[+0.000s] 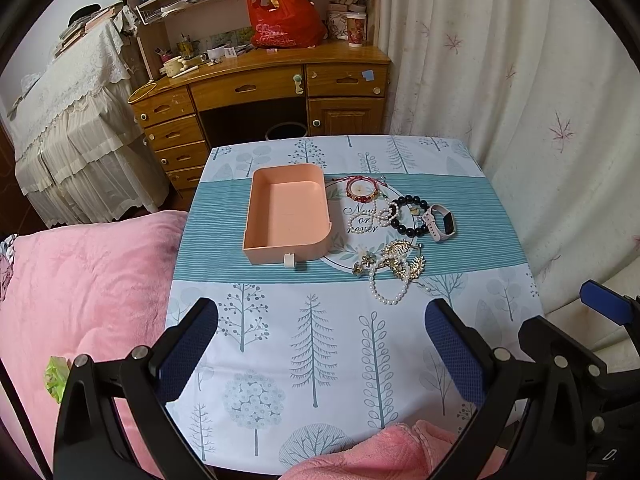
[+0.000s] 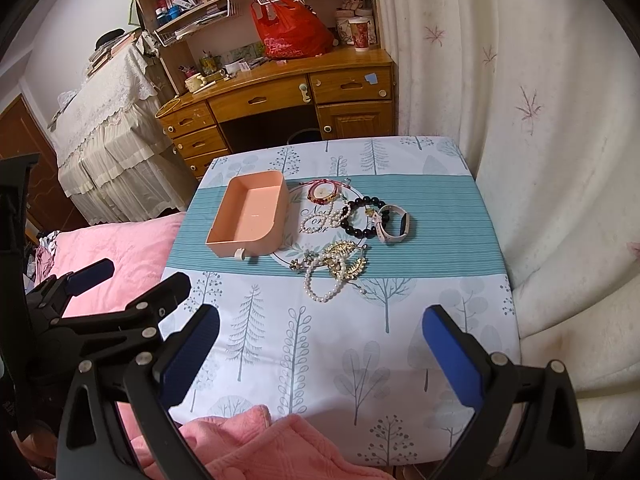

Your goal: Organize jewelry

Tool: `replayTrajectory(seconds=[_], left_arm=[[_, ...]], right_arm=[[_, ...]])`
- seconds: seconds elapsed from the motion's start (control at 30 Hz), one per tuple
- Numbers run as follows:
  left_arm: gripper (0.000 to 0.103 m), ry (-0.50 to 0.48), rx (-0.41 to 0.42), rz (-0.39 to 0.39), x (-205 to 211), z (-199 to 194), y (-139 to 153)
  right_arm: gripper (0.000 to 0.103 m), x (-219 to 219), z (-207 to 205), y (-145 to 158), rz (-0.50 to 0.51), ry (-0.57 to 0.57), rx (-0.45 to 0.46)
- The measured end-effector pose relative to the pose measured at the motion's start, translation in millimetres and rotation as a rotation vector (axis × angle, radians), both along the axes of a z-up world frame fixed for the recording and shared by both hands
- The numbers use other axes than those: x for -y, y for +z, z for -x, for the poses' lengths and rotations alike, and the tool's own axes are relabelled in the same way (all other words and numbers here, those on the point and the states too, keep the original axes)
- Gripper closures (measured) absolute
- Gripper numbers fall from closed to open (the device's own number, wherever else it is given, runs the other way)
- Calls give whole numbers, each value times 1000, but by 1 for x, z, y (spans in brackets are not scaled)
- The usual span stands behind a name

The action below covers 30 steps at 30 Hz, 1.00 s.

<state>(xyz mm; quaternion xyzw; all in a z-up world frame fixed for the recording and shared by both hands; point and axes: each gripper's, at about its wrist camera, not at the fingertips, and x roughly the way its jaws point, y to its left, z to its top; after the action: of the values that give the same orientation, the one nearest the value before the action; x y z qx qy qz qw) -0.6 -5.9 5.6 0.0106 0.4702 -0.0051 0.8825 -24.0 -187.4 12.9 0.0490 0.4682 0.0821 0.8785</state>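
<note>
Both grippers, left (image 1: 322, 354) and right (image 2: 320, 354), hover with jaws spread and empty over the table's (image 2: 460, 320) near edge. The jewelry (image 2: 344, 236) lies ahead at mid-table, right of the tray (image 2: 248, 216); the pearls (image 2: 324, 284) lie nearest, closer to the right gripper, with bare cloth between

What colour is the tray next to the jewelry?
The tray is a peach-pink, with a small white tab on its near wall; it shows best in the left wrist view.

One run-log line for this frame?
stage: start | left gripper: open | right gripper: open | pink tray: empty | jewelry: on tablecloth beside tray
</note>
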Motion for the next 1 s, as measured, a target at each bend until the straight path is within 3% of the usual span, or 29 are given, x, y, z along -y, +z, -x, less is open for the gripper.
replayTrajectory(seconds=[1.0], left_arm=[[1,-1,-19,35,-7,2,-10]], right_arm=[[1,-5,4,-8,-6,5,-19]])
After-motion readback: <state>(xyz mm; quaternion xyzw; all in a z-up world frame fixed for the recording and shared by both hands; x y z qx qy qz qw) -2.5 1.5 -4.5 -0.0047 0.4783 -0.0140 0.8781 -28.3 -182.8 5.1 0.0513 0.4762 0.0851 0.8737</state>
